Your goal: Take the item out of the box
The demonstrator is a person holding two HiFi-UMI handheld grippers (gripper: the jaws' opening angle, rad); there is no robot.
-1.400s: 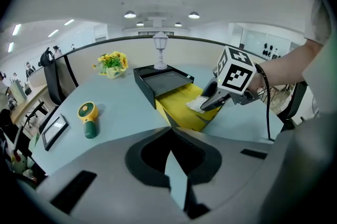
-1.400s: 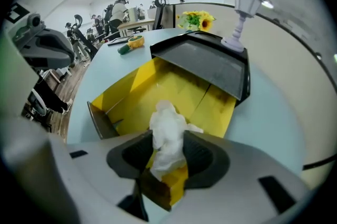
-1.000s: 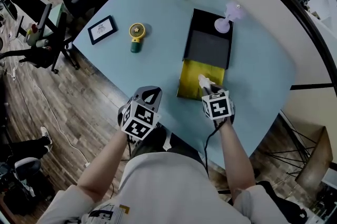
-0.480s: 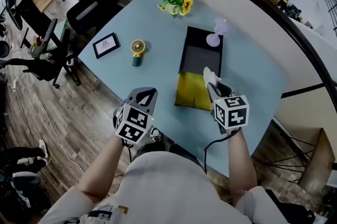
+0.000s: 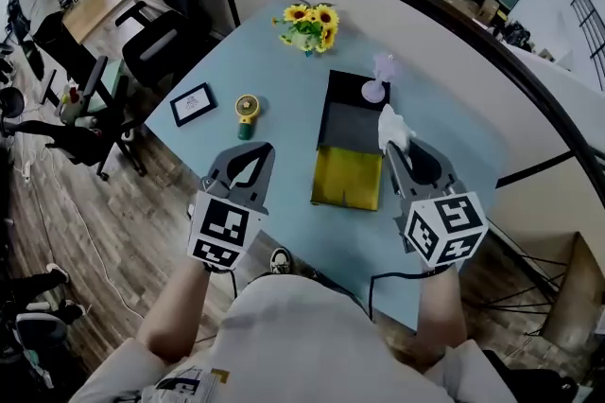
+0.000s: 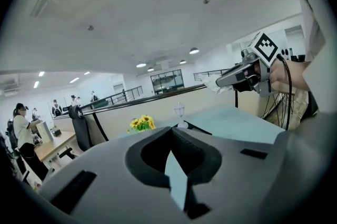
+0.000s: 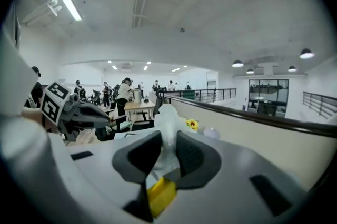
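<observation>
A black box lies open on the light blue table, its yellow part nearest me. My right gripper hangs in the air above the box's right edge, shut on a crumpled white item. In the right gripper view the white item stands up between the pads, with the yellow part far below. My left gripper hovers left of the box, shut and empty; in the left gripper view its tips meet with nothing between them.
A small purple fan stands at the box's far end. Sunflowers sit at the table's far edge. A yellow-green hand fan and a framed card lie to the left. Office chairs stand beyond the table's left edge.
My right gripper has risen from the yellow part of the box, carrying the white item up and to the right. The left gripper has risen too.
</observation>
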